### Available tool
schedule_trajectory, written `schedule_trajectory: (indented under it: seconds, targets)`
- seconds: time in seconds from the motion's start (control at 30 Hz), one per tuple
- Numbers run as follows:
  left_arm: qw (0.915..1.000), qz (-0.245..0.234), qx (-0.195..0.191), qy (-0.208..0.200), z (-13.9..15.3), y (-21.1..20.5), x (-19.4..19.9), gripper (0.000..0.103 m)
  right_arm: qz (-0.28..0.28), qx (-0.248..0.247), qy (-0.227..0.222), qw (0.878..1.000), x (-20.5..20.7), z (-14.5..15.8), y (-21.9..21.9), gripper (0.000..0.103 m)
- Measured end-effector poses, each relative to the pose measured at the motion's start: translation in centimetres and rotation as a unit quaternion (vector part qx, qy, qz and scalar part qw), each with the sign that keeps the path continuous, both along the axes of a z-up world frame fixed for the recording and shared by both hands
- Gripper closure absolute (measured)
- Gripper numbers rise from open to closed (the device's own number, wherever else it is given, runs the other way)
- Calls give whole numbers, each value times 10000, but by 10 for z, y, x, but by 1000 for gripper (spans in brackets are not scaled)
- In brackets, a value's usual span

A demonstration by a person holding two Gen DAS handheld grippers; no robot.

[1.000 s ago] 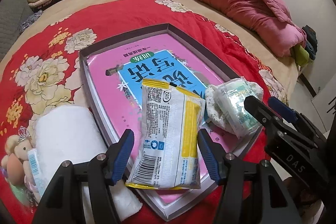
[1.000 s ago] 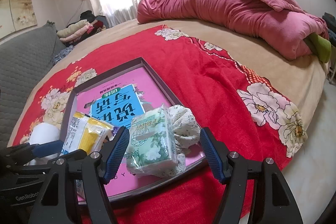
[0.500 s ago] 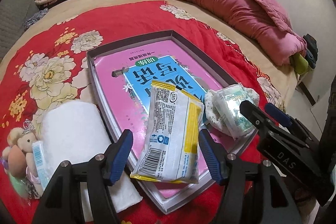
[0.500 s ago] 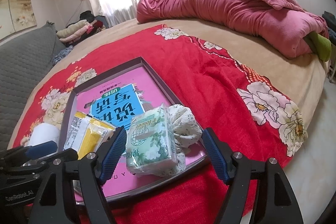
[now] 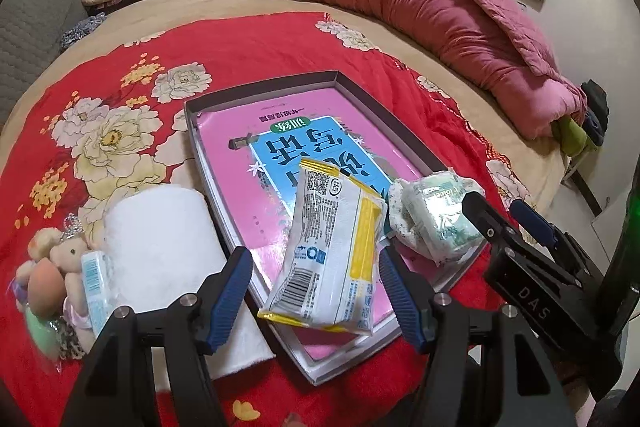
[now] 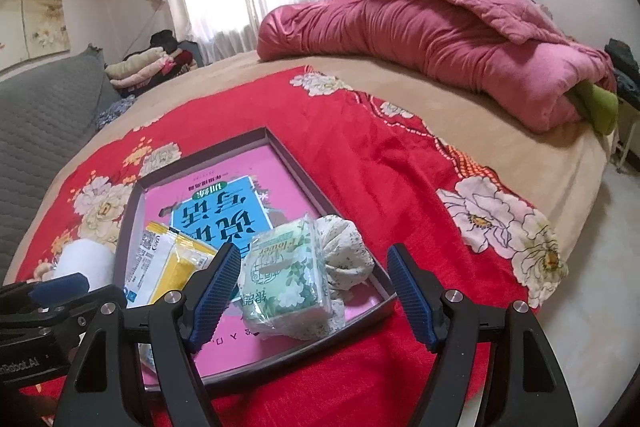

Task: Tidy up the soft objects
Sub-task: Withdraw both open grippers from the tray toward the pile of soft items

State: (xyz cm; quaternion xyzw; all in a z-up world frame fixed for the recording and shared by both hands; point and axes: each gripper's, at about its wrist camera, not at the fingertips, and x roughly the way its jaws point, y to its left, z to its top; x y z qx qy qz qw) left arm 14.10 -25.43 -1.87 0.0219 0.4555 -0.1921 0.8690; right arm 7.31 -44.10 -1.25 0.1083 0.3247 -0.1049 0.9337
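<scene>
Left wrist view: the left tongs (image 5: 316, 295) are wide open and hold nothing. Right between their blue tips lies a white and yellow packet (image 5: 334, 251), flat inside the shallow box (image 5: 264, 87). Just left of the tongs sits a white roll (image 5: 160, 239), still out on the red blanket (image 5: 260, 43), and past it a small plush doll (image 5: 52, 267).

In the right wrist view, the right tongs (image 6: 314, 295) are open too, with nothing in them. A green tissue pack (image 6: 286, 277) lies between their tips, leaning on a soft flowery cloth bundle (image 6: 344, 253) in the near right corner of the box.

What could go wrong, I think: the box has low walls and sits on a squishy bed. If a tip bumps its edge, the box may tip or slide. The packet is slippery and puffy, so a squeeze could make it pop out. The two tongs are close together and might knock each other.
</scene>
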Motion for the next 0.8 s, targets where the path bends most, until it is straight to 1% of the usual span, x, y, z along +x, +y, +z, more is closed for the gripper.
schedule_trajectory:
  seconds: [0.23, 0.43, 0.6, 0.8]
  targets:
    - [9999, -63, 46, -152, 8, 2, -12, 38, 55, -284, -54, 9996, -4, 6, 13, 26]
    - [9997, 13, 74, -226, 14, 9, -20, 38, 82, -448, -145, 9989, -12, 13, 22, 26]
    - [9996, 82, 15, -270, 20, 19, -27, 37, 92, -595, -341, 9976, -23, 23, 31, 26]
    - [9993, 150, -15, -345, 29, 31, -36, 37, 176, -705, -363, 9967, -30, 30, 40, 26]
